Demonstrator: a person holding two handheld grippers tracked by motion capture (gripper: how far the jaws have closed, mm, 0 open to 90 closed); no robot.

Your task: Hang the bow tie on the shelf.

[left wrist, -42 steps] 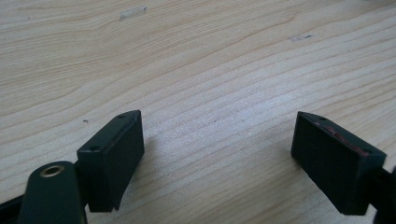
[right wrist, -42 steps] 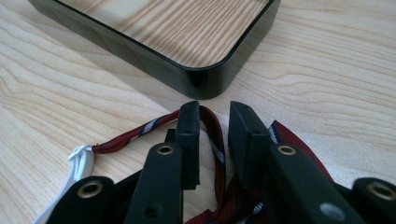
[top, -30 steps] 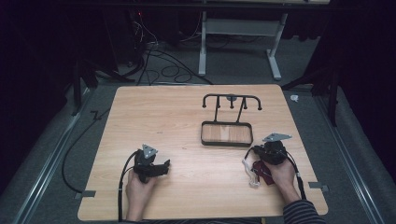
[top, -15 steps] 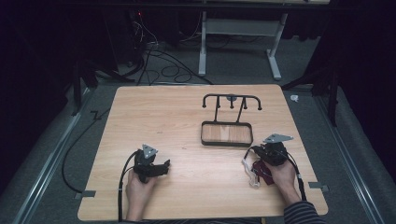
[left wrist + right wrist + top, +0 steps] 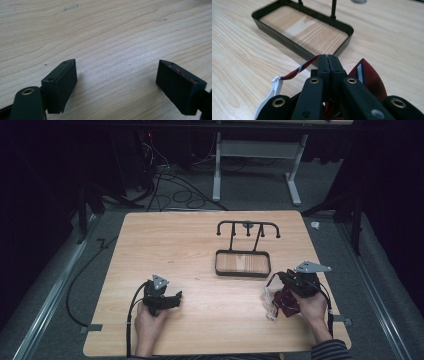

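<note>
Red striped cloth [image 5: 367, 75] clamped in right gripper [image 5: 328, 60] fingers beside empty rack tray [image 5: 243, 264]; left gripper [image 5: 117, 77] fingers apart; hanging apparently pending.

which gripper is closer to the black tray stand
Right. The right gripper sits just off the tray stand at its near right corner, shut on red fabric. The left gripper lies open, farther off at its near left.
</note>
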